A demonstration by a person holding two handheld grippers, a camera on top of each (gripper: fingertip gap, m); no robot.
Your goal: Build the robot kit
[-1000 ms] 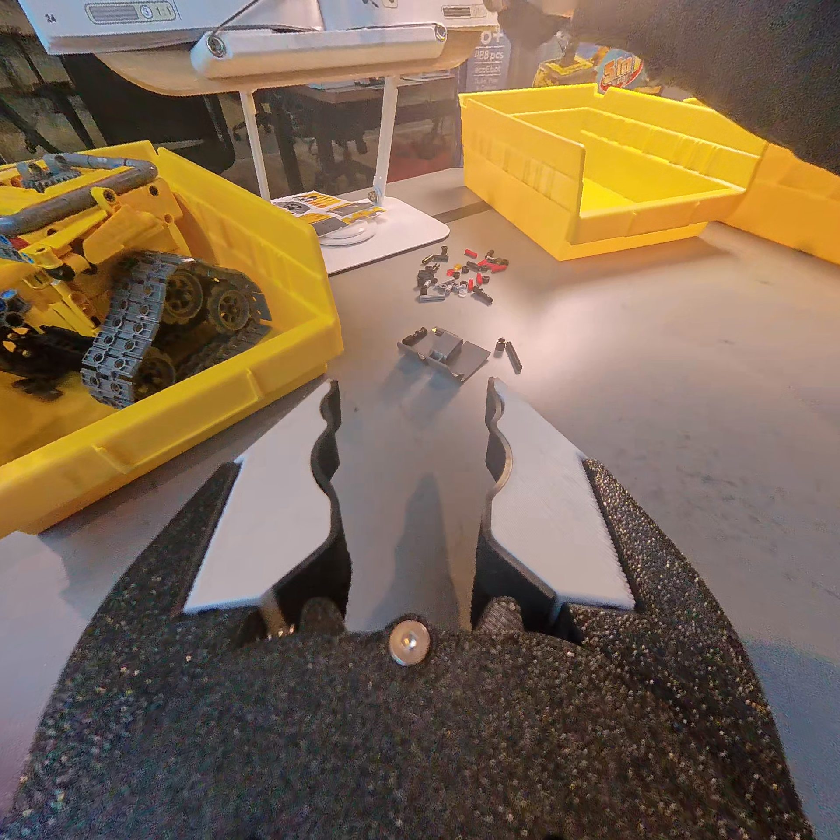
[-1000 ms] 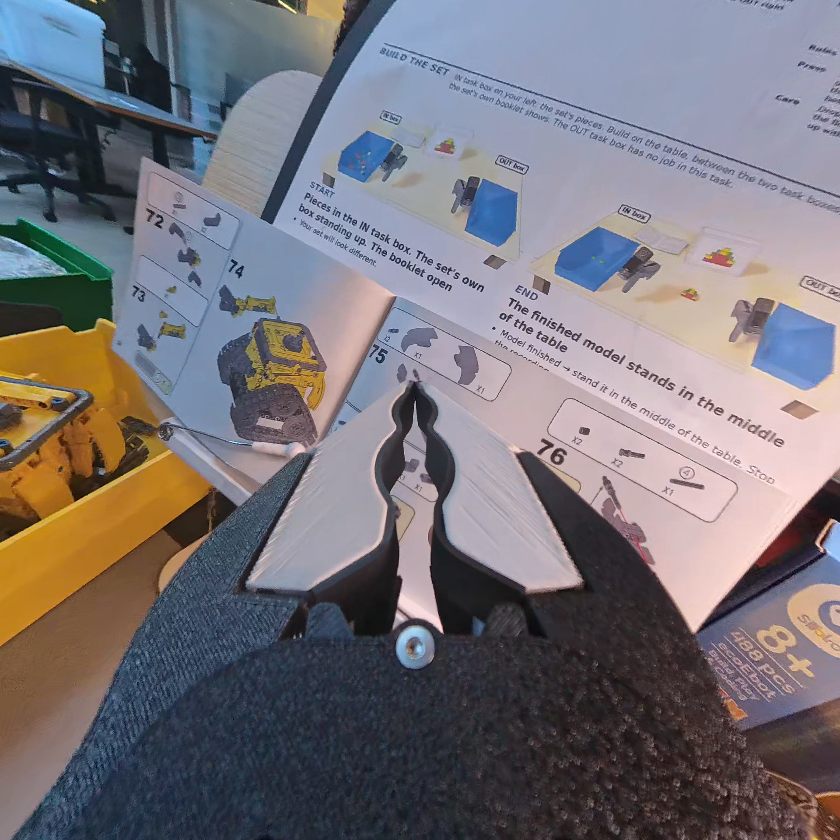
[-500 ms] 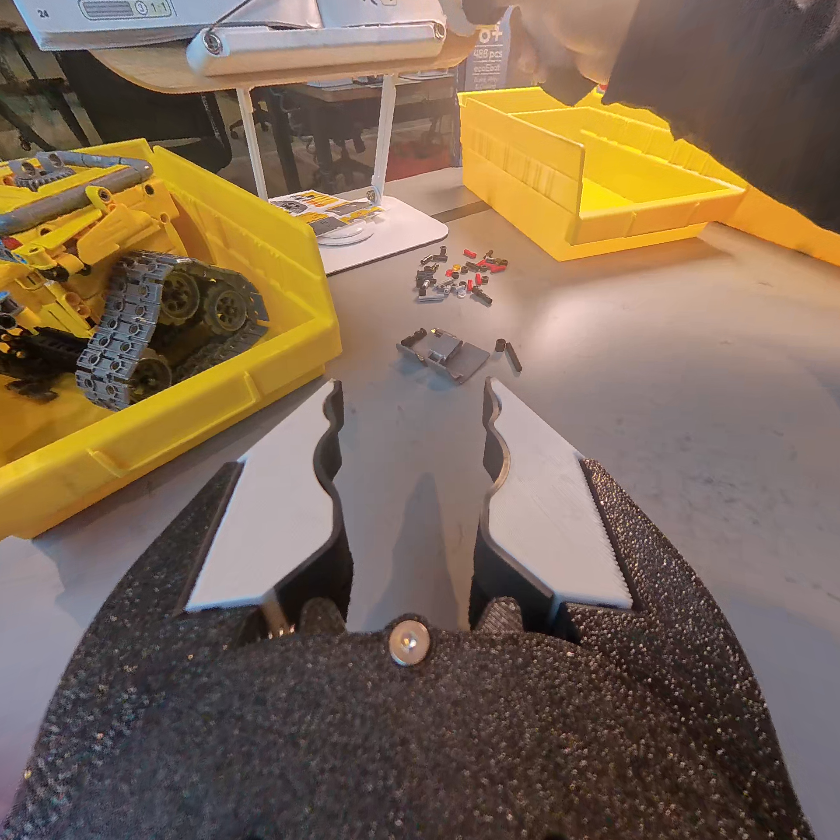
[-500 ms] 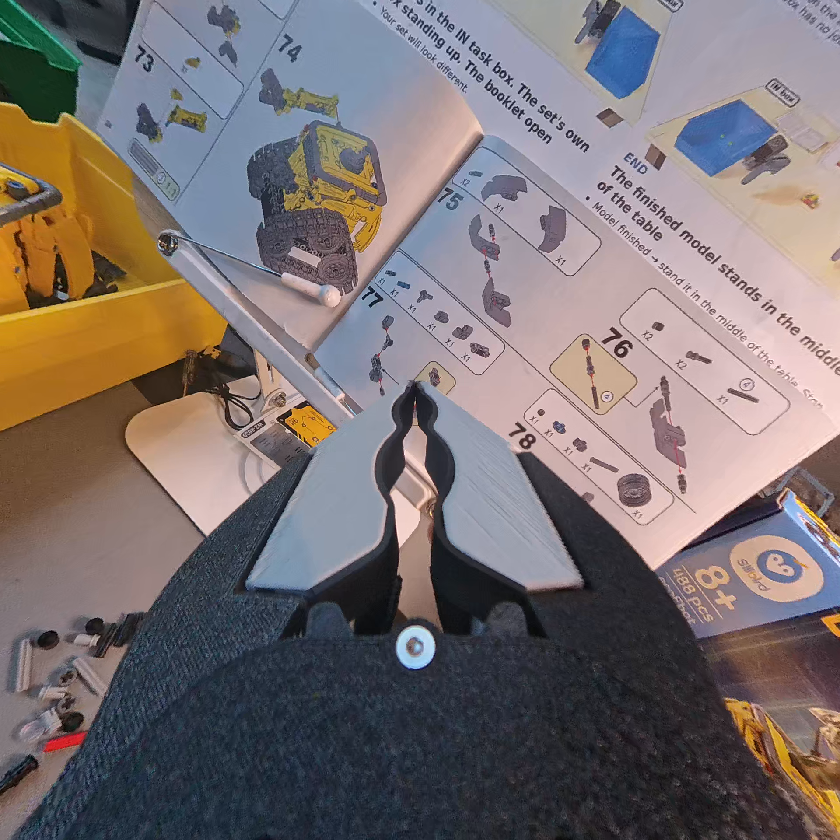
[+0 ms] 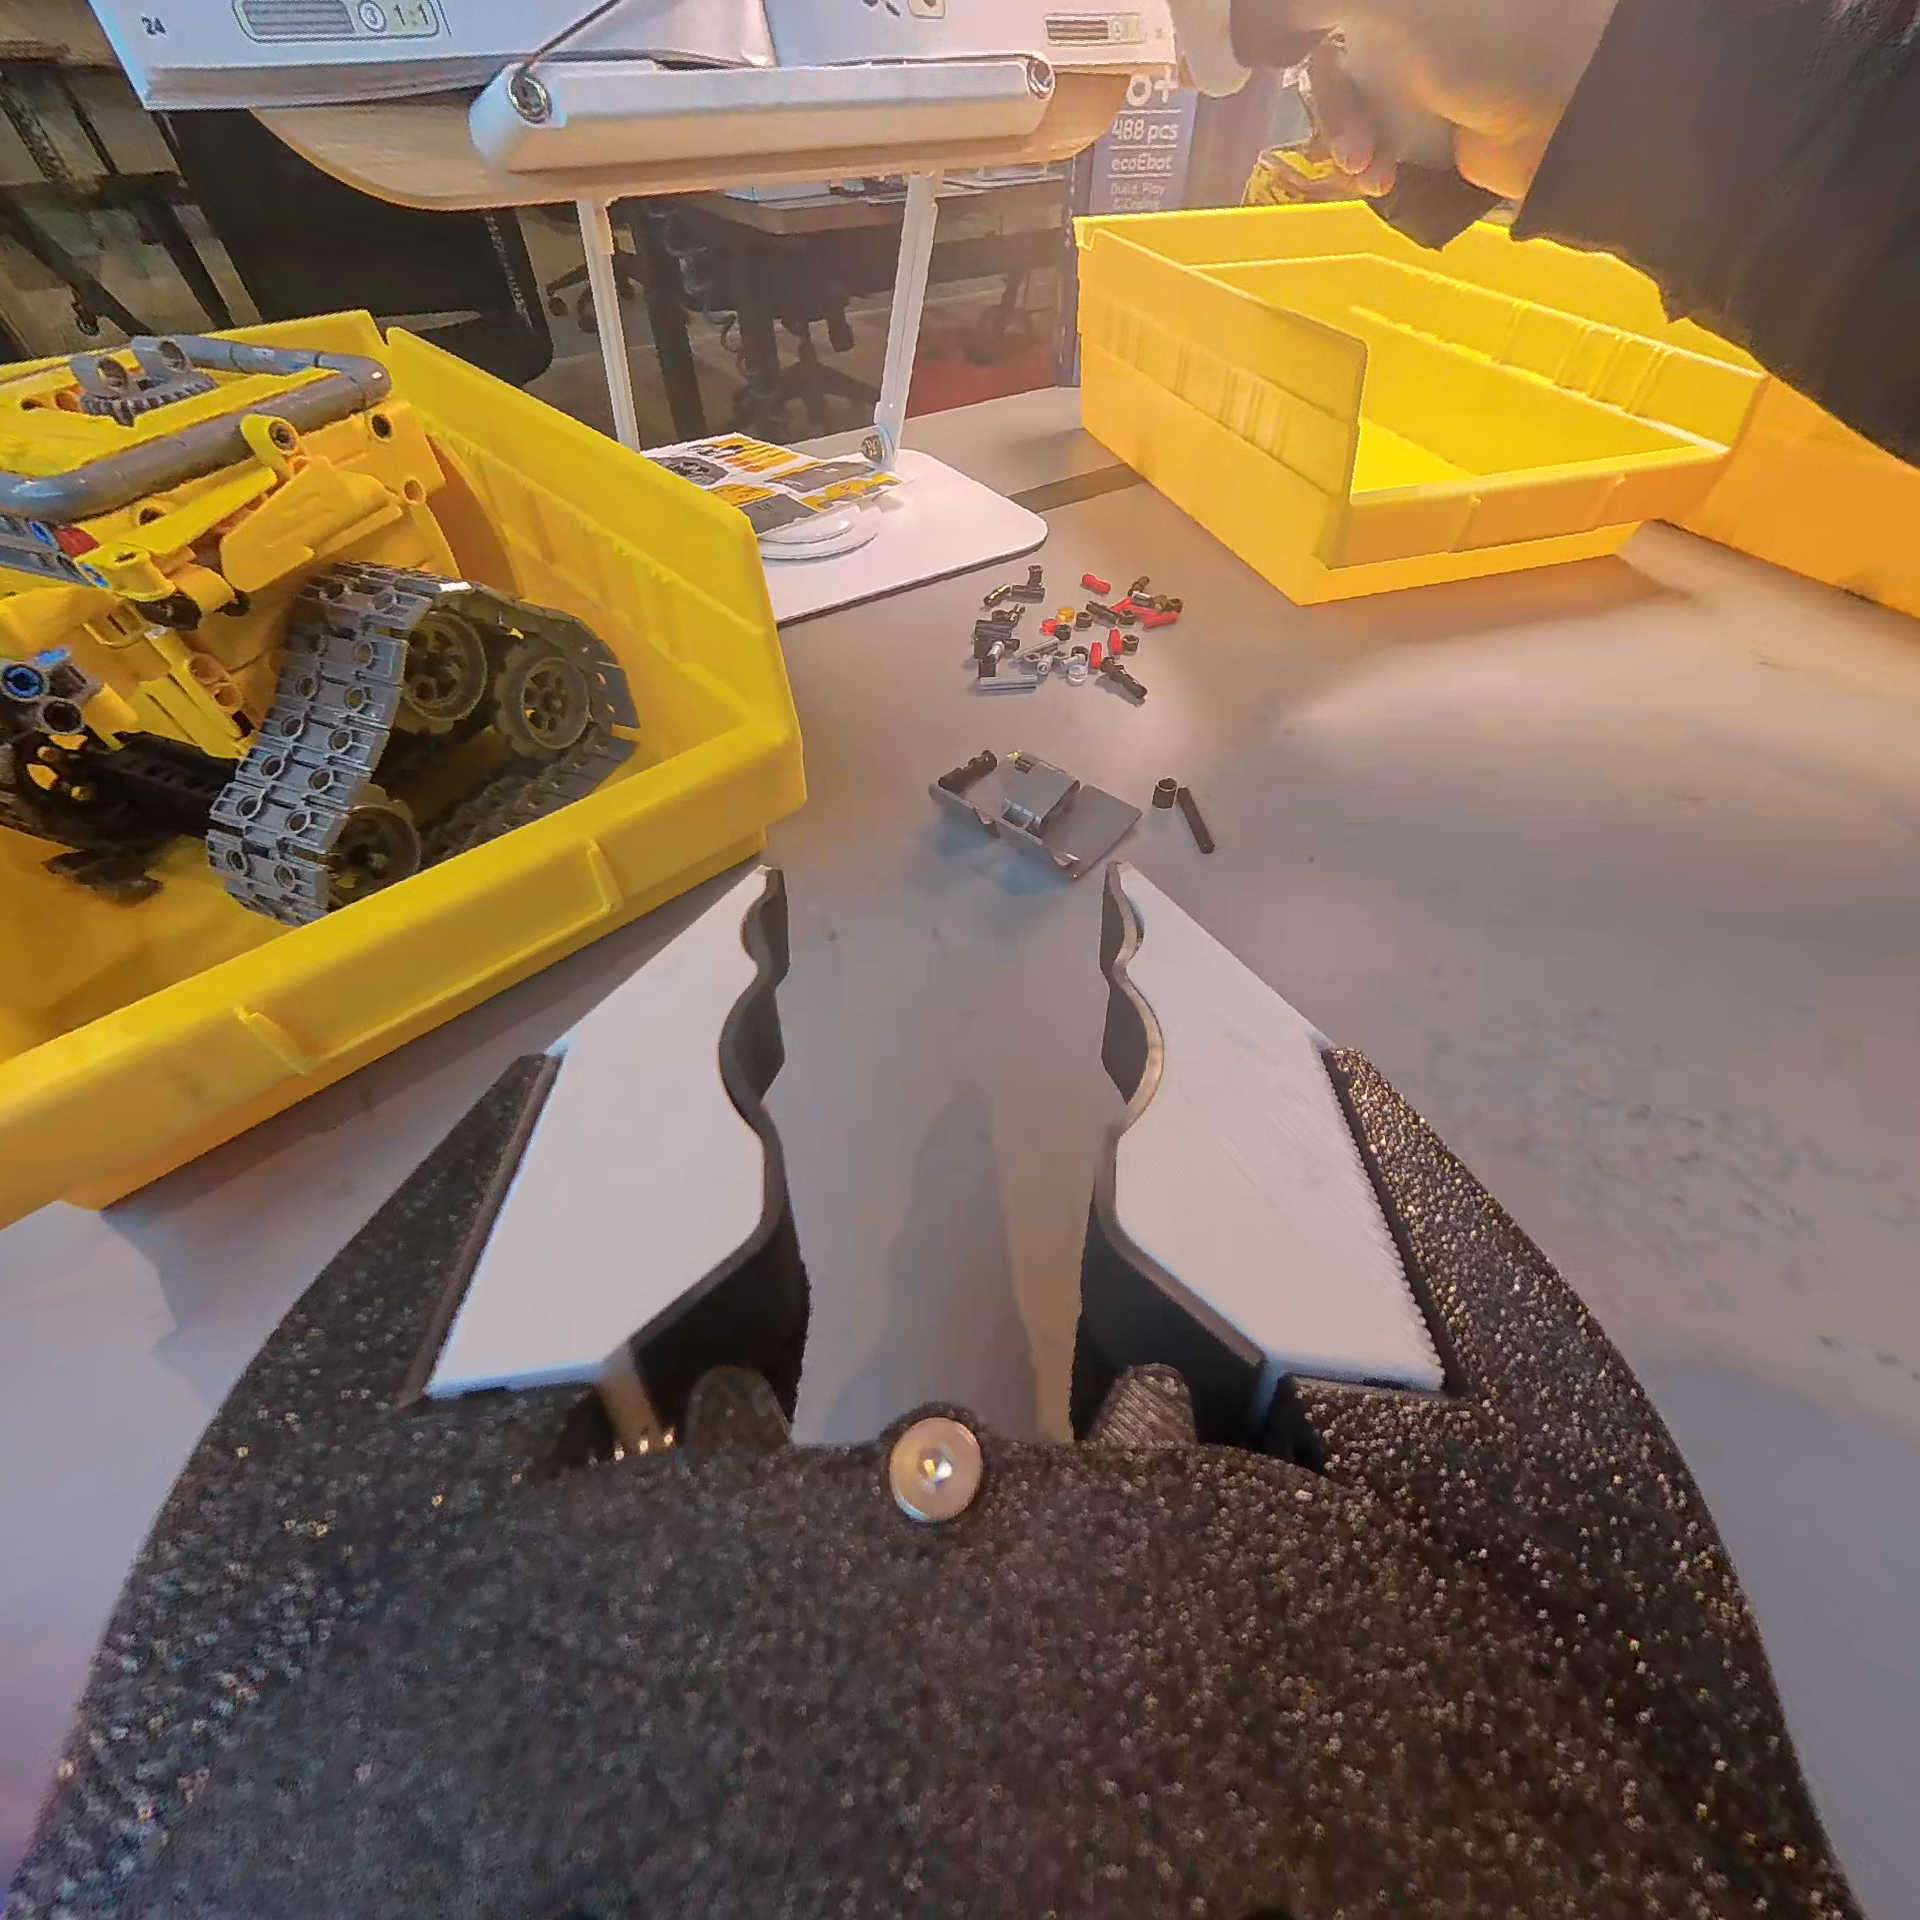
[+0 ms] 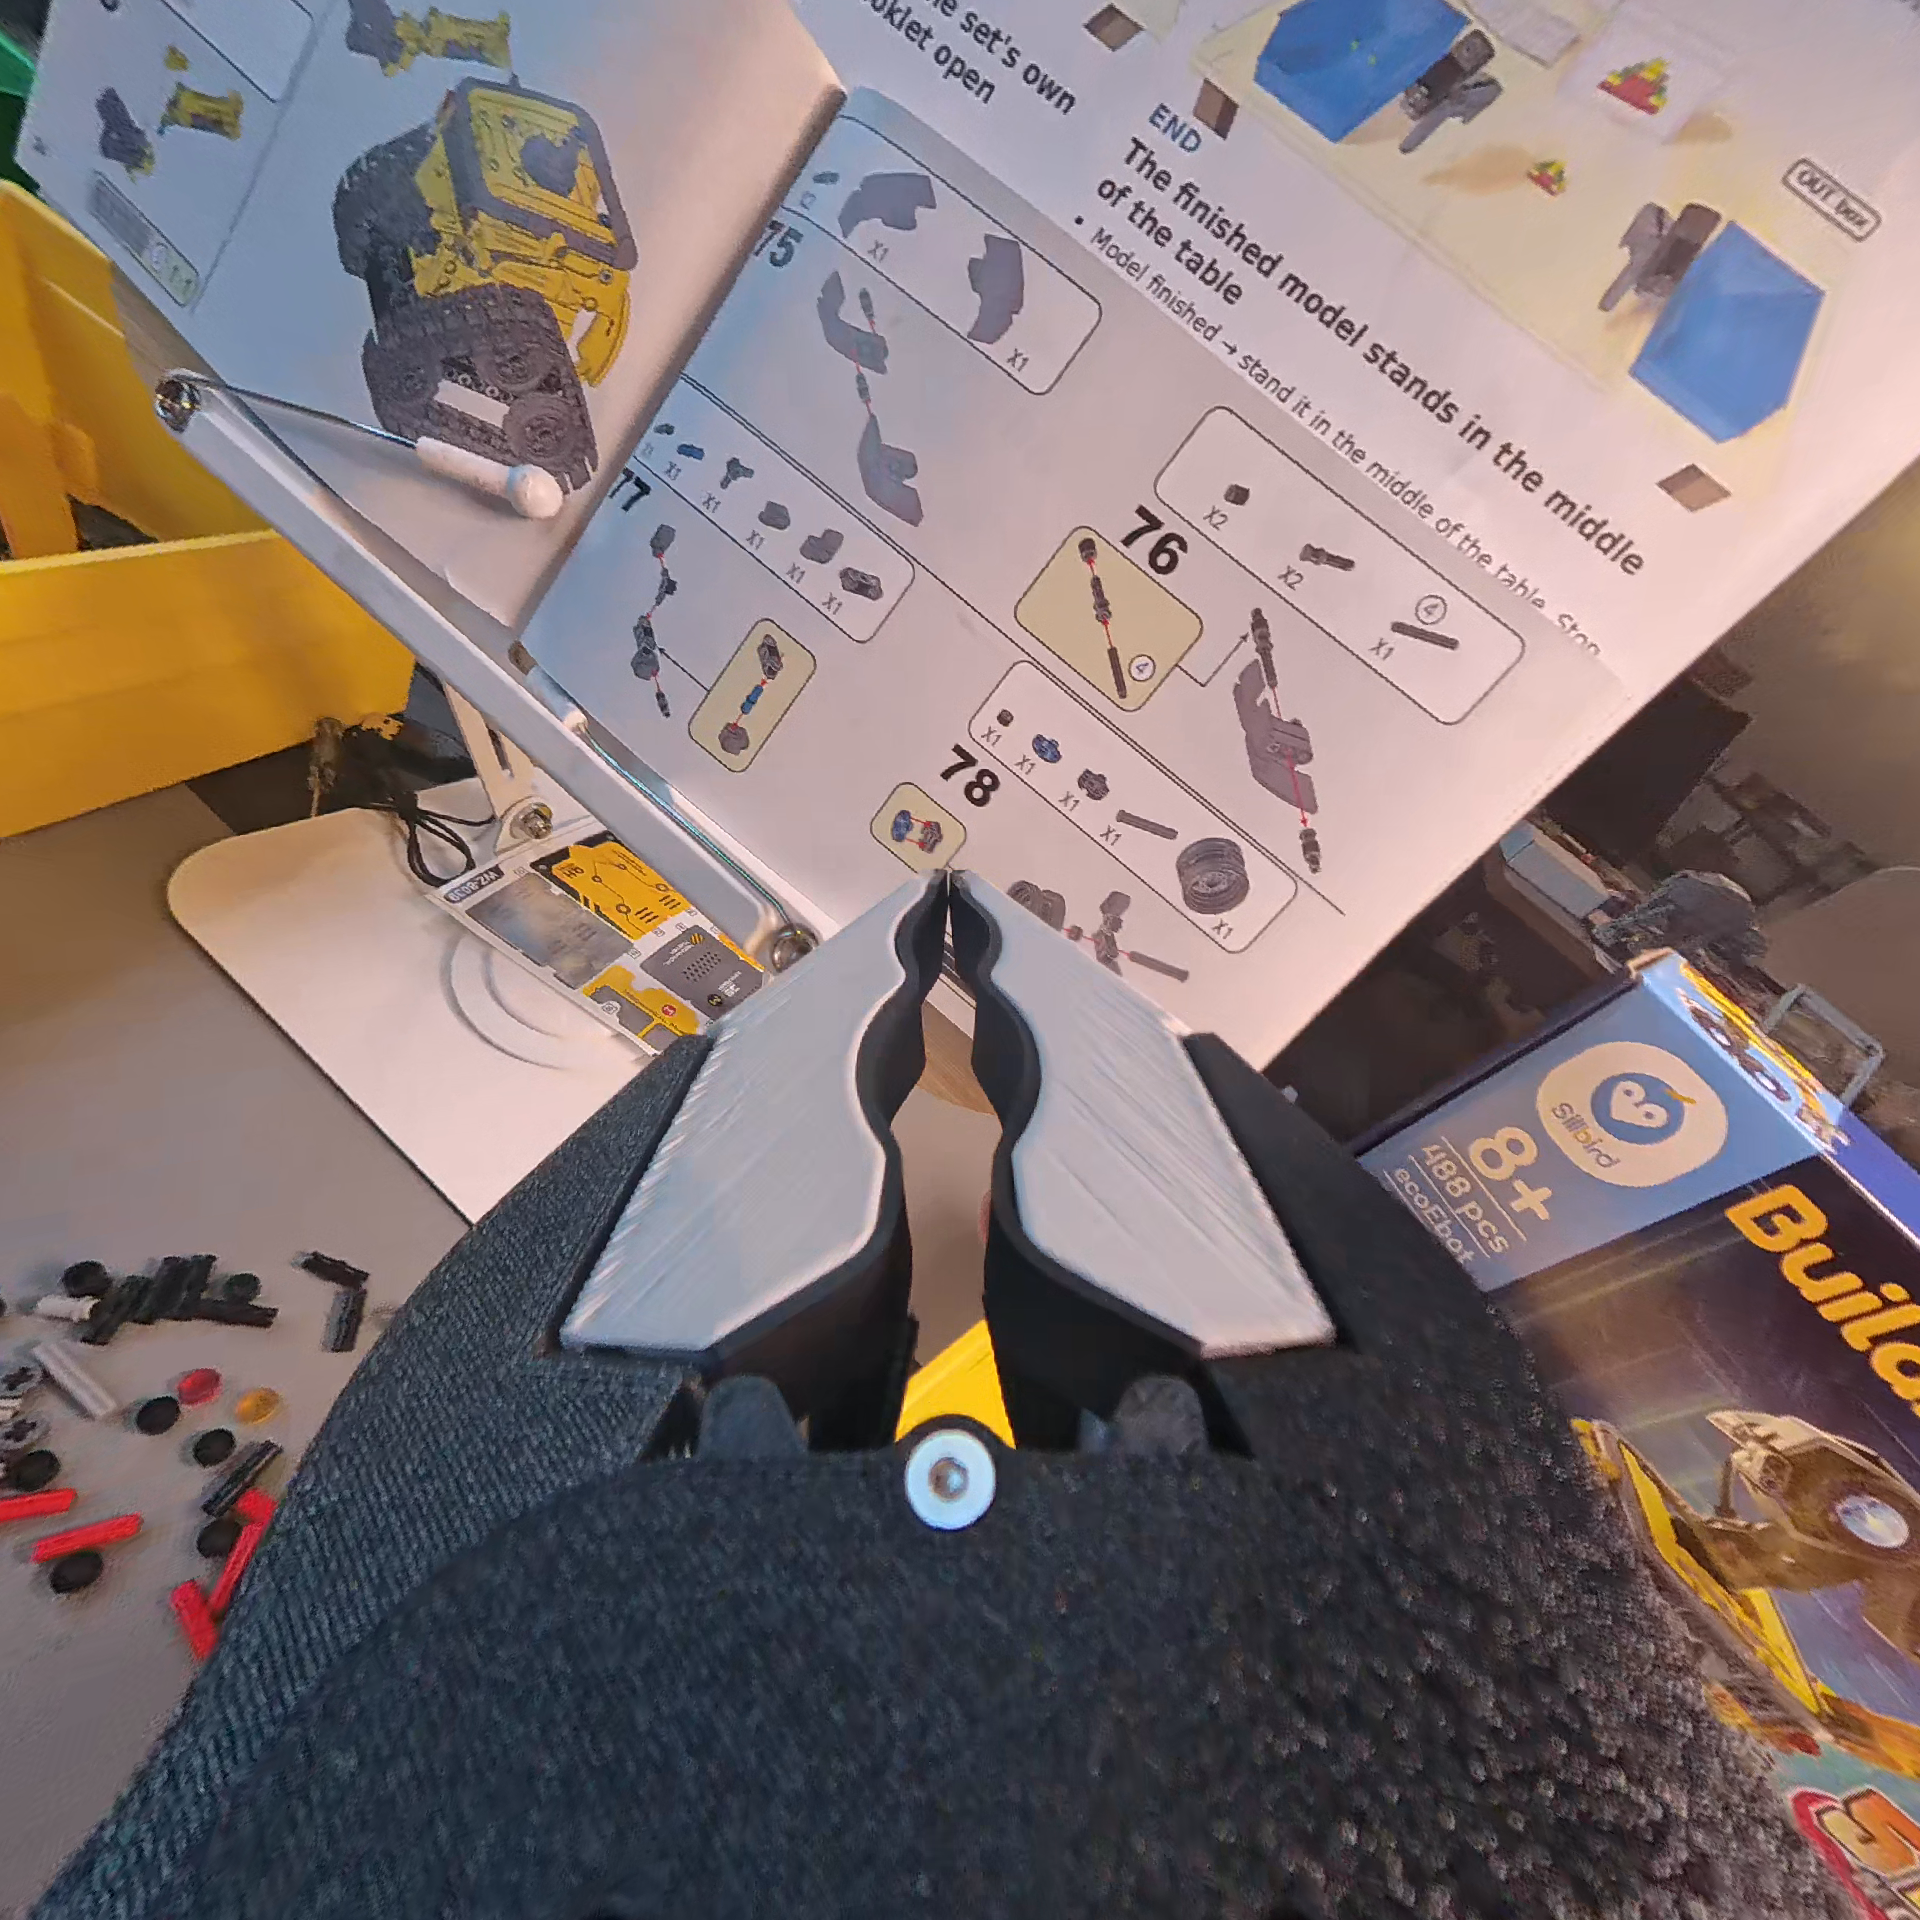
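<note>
Left wrist view. The left gripper (image 5: 940,904) hangs low over the grey table (image 5: 1455,987), jaws spread wide with nothing between them. Nearest thing ahead is a small grey plate assembly (image 5: 1034,816), lying flat just beyond the fingertips, its long axis running from near-left to far-right across the view. A short black pin (image 5: 1195,821) lies just beside it on the right, pointing roughly away from the camera. Farther off, a scatter of small black and red parts (image 5: 1070,639) sits loose on the table, likely laid out to keep them within reach. To the left, a yellow bin (image 5: 665,582) holds a yellow tracked model (image 5: 312,644), tilted, tracks facing the camera. An empty-looking yellow tray (image 5: 1351,416) stands far right. A hand (image 5: 1423,94) shows at top right.

Right wrist view. The right gripper (image 6: 948,883) is raised, jaws pressed together at the tips and holding nothing visible. It points at an open instruction booklet (image 6: 1039,468), propped tilted on a white stand (image 6: 343,966), apparently so the pages face the worker. A blue box (image 6: 1662,1299) lies to the right.
</note>
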